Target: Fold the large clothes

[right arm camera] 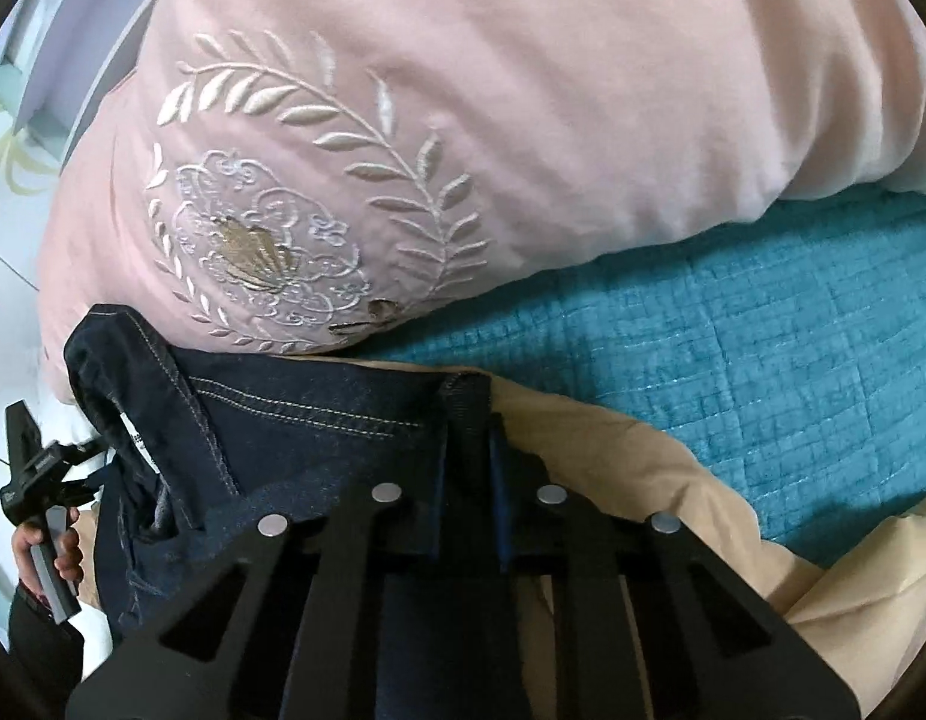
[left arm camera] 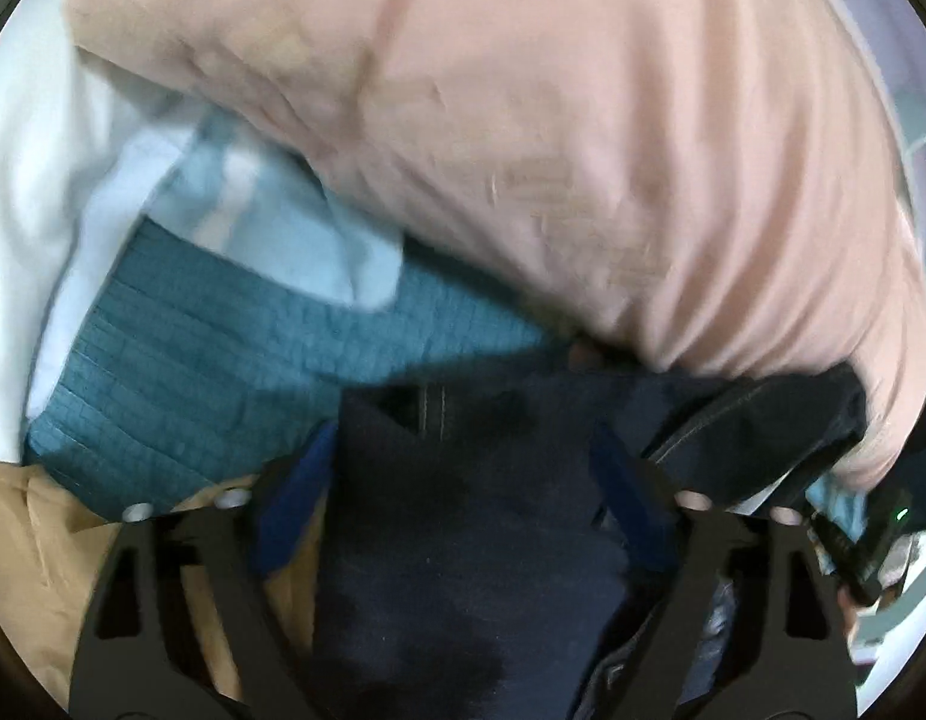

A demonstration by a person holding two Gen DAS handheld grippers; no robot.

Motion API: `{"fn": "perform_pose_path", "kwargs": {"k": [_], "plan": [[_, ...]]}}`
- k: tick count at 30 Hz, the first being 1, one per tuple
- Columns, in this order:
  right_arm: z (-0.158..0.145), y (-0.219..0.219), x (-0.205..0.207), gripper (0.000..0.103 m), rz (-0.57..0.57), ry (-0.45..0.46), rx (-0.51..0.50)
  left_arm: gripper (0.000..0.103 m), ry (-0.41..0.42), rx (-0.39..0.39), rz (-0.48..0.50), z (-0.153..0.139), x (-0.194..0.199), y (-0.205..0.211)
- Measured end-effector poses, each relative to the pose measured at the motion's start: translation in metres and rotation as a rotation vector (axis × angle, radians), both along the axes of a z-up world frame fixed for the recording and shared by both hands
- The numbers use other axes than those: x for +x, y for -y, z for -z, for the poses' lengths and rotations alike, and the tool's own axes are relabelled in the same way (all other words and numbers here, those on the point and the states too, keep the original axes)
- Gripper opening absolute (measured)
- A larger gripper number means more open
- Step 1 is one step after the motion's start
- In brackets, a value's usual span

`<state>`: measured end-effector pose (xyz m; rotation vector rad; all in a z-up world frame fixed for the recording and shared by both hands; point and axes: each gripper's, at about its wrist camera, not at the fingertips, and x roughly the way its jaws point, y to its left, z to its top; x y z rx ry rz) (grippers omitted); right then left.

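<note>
Dark blue jeans (left arm camera: 463, 540) lie on a bed, their waistband against a pink pillow. In the left wrist view my left gripper (left arm camera: 463, 456) is open, its blue-padded fingers (left arm camera: 295, 480) spread either side of the denim. In the right wrist view my right gripper (right arm camera: 469, 456) is shut on a fold of the jeans (right arm camera: 295, 420) at the waistband edge. The left gripper also shows at the right wrist view's left edge (right arm camera: 37, 468), held in a hand.
A pink embroidered pillow (right arm camera: 463, 120) fills the far side in both views. A teal quilted blanket (right arm camera: 733, 360) lies beside it, with tan fabric (right arm camera: 793, 570) under the jeans. A light blue and white cloth (left arm camera: 253, 228) lies at the left.
</note>
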<state>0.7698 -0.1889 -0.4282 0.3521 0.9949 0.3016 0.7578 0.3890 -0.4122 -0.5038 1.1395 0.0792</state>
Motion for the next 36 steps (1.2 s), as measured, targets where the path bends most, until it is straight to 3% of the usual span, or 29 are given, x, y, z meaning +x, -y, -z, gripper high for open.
{"fn": "perform_pose_path", "kwargs": {"k": [3,5,10,15,16,19,21,28,33,36], "plan": [[0.007,-0.016,0.003,0.015,0.014,-0.038,0.015,0.074,-0.017,0.033,0.022,0.007,0.0,0.002],[0.01,-0.016,0.004,0.015,0.027,-0.054,0.04,0.067,-0.023,-0.008,-0.015,0.012,-0.004,-0.006],[0.017,-0.01,0.009,0.019,0.033,-0.072,0.052,0.065,-0.032,-0.031,-0.05,0.018,-0.003,-0.022],[0.019,-0.006,0.011,0.023,0.048,-0.09,0.085,0.048,0.0,0.024,-0.021,0.016,0.007,-0.011],[0.019,-0.001,0.013,0.023,0.051,-0.092,0.093,0.041,0.013,0.016,-0.025,0.014,0.007,-0.01],[0.019,0.004,0.014,0.023,0.056,-0.093,0.102,0.034,0.023,0.026,-0.017,0.012,0.005,-0.005],[0.014,0.0,0.01,0.013,0.044,-0.051,0.071,0.029,0.032,0.054,-0.008,0.011,0.006,0.016],[-0.007,0.001,-0.004,0.01,0.036,0.035,0.052,0.019,0.12,0.045,0.002,-0.011,-0.02,0.022],[-0.028,0.015,-0.022,0.009,0.035,0.089,0.124,0.018,0.22,-0.035,-0.002,-0.04,-0.049,0.024],[-0.041,0.023,-0.036,0.009,0.023,0.112,0.215,0.018,0.272,-0.067,-0.01,-0.054,-0.074,0.027]]}}
